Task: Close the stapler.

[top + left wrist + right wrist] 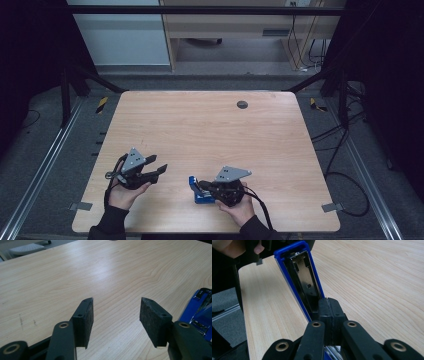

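A blue stapler (201, 191) is seen on the near part of the tabletop (210, 125), a little right of the middle, directly in front of the right gripper (204, 187). In the right gripper view the stapler (305, 277) is opened, so that its metal channel is shown, and its long axis runs away from the jaws toward the left gripper. The jaws of the right gripper (329, 305) are closed together, and they seem to be pinched on the near end of the stapler, although the contact itself is partly hidden. The jaws of the left gripper (116, 315) are held wide open with only bare wood between them. From these jaws the stapler (200, 312) lies to the right, just beside the right pad. The left gripper (159, 169) is judged to need a short move to the right to reach the free end.
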Action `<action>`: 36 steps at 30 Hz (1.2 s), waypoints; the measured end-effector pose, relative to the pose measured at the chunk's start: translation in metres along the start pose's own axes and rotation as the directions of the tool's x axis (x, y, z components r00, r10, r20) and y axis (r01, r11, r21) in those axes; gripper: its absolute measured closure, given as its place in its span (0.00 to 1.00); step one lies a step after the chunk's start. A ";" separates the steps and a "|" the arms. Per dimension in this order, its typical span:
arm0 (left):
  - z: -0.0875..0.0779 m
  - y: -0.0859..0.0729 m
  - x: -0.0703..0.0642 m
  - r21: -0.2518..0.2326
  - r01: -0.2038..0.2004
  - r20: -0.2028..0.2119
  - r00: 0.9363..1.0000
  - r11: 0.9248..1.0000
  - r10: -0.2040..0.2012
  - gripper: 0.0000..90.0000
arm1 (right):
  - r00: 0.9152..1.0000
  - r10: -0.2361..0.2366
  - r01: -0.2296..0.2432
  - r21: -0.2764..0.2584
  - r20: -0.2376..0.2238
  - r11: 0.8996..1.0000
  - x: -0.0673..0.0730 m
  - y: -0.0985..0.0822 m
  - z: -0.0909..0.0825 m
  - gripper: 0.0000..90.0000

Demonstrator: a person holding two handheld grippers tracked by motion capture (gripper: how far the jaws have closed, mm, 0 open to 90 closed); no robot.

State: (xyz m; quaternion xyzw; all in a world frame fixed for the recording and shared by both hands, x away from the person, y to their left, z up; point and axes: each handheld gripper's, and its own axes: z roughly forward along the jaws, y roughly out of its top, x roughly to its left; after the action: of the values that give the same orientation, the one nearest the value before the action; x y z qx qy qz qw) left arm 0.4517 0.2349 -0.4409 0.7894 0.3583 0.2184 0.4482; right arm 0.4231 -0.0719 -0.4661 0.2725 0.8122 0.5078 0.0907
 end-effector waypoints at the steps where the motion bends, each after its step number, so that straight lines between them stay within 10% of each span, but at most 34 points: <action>1: 0.000 0.000 0.000 0.002 -0.001 -0.002 1.000 1.000 0.001 0.50 | 1.000 -0.002 0.002 0.000 0.003 1.000 0.000 0.000 0.000 1.00; 14: -0.001 -0.005 0.004 0.018 -0.003 -0.078 0.997 1.000 0.004 0.54 | 1.000 0.016 -0.016 -0.004 0.024 1.000 -0.004 -0.002 -0.007 1.00; 26: -0.006 -0.007 0.003 -0.077 -0.067 -0.126 0.990 0.995 0.057 0.51 | 0.999 0.019 -0.020 0.005 0.032 1.000 -0.007 -0.003 -0.008 1.00; 36: -0.012 -0.018 0.008 -0.034 0.034 -0.122 0.992 0.999 -0.038 0.49 | 0.997 0.038 -0.038 -0.014 0.067 0.999 -0.015 -0.002 -0.020 1.00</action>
State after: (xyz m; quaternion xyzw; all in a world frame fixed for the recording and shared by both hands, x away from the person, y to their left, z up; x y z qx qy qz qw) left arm 0.4419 0.2535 -0.4501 0.7606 0.3956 0.2640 0.4418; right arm 0.4271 -0.0959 -0.4602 0.3042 0.8002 0.5051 0.1099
